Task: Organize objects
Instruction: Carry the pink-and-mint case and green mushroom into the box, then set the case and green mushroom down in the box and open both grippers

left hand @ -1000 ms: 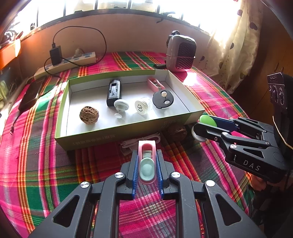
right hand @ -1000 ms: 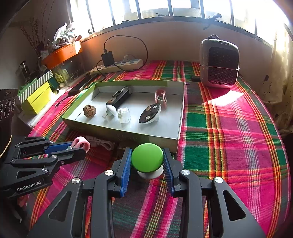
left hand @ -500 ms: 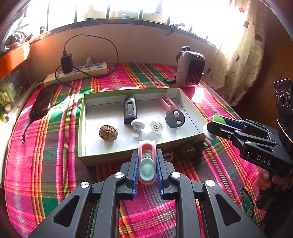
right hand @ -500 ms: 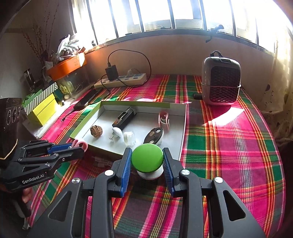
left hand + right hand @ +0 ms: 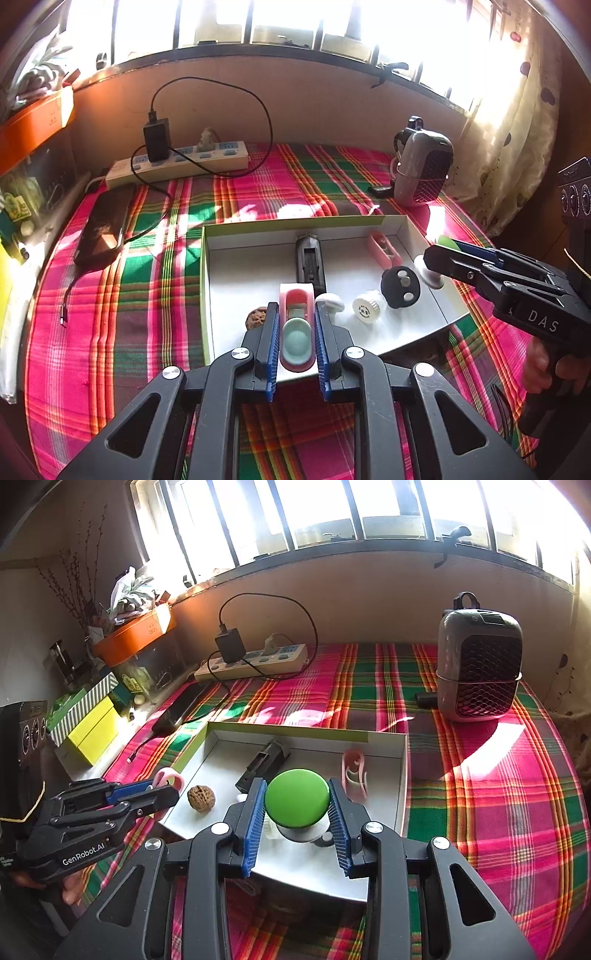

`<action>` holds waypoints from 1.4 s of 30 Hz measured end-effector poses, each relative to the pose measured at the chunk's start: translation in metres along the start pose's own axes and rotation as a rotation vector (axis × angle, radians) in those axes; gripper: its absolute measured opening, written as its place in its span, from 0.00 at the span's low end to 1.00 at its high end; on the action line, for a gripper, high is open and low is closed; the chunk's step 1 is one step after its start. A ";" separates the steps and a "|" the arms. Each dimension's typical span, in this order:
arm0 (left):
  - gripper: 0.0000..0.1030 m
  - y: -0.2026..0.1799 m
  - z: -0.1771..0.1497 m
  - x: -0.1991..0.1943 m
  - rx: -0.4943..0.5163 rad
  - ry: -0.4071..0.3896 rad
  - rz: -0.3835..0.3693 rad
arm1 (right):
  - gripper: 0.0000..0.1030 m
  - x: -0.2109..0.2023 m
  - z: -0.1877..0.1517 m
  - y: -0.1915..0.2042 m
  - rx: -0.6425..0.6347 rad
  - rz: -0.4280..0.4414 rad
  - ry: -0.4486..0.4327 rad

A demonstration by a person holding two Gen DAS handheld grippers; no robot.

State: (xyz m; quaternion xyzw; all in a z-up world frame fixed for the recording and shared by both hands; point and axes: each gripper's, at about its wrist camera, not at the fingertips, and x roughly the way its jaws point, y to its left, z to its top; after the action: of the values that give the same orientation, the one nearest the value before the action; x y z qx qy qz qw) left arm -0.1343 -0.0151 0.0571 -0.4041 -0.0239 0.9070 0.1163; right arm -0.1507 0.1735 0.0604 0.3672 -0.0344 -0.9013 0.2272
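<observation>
Left gripper point(image 5: 295, 332): pinching a pink clip point(image 5: 295, 334) with a pale green pad, its long axis running straight out along the fingers, pointing into the box.
Right gripper point(image 5: 297, 805): clamped on a green-capped knob point(image 5: 297, 798), cap up, white base below between the blue pads point(image 5: 255, 812).
Where the held things sit: both are in the air over the near edge of the white box point(image 5: 210, 295), not down on its floor yet.
Key relation: the box lies straight ahead of and below both grippers. The left one is over the near-left part, the right one over the near-right part, so each has its own drop zone.
Just beyond the left gripper: a walnut point(image 5: 200, 798), a white cap point(image 5: 330, 300) and a ribbed white wheel point(image 5: 367, 307), all close under the clip's tip. Tight spot, I'd say.
Middle of the box: a black disc point(image 5: 400, 287) and a black bar point(image 5: 311, 258) lying lengthwise, near to far.
Far corner: a second pink clip point(image 5: 384, 249) by the right wall.
Open floor: the left half of the box looks bare, the better landing for the clip in my judgement.
Beyond the box: plaid cloth on the table point(image 5: 480, 775), a phone point(image 5: 103, 229), a power strip point(image 5: 177, 162), a small heater point(image 5: 480, 661).
</observation>
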 end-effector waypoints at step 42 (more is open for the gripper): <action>0.15 0.014 0.032 0.084 0.010 0.105 0.046 | 0.34 0.093 0.015 -0.010 -0.005 -0.003 0.134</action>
State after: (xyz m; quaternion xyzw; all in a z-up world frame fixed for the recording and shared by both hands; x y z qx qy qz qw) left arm -0.2150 -0.0081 0.0157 -0.4510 -0.0038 0.8871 0.0983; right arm -0.2230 0.1402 0.0086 0.4260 -0.0164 -0.8752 0.2287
